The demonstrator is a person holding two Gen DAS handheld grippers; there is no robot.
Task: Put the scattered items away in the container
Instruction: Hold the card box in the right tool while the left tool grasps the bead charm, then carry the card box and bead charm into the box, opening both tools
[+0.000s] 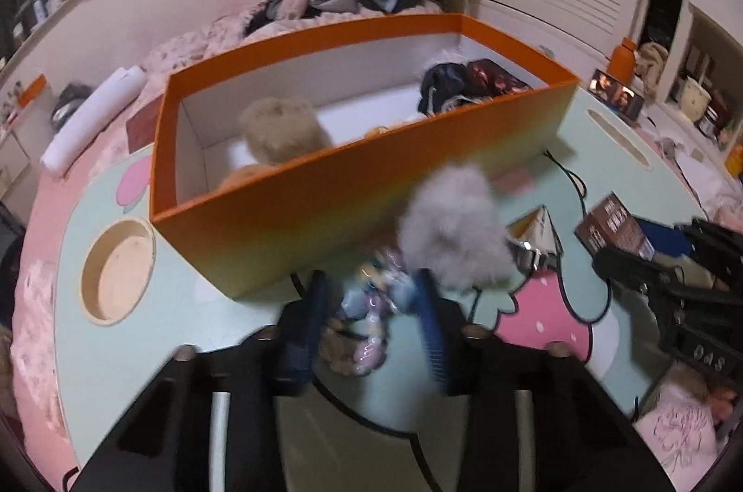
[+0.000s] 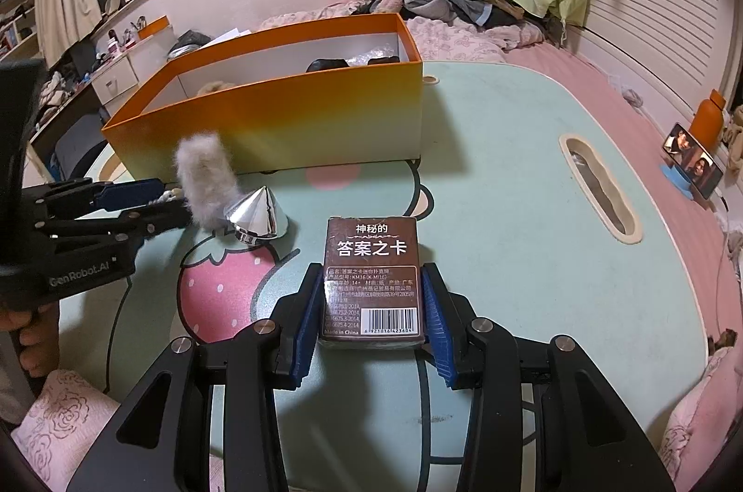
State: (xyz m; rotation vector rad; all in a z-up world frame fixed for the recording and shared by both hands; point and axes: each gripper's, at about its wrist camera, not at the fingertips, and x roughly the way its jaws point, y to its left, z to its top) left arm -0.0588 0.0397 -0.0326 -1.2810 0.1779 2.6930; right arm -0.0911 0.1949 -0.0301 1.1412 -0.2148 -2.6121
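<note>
Right gripper (image 2: pixel 374 308), nearest: jaws clamped on a brown card box (image 2: pixel 371 283) resting on the mint table (image 2: pixel 511 176). Left gripper (image 1: pixel 371 301): jaws closed on a small charm bundle (image 1: pixel 371 324) with a grey fluffy pompom (image 1: pixel 452 227) at its far end. Just right of the pompom, a silver cone (image 2: pixel 255 213) on the table. Farther: orange container (image 1: pixel 325 185), holding a tan plush (image 1: pixel 281 129) at left and dark items (image 1: pixel 464 85) at right.

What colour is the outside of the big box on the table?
The box is orange at the top, fading to yellow lower down, and white inside. The right wrist view shows it best.
</note>
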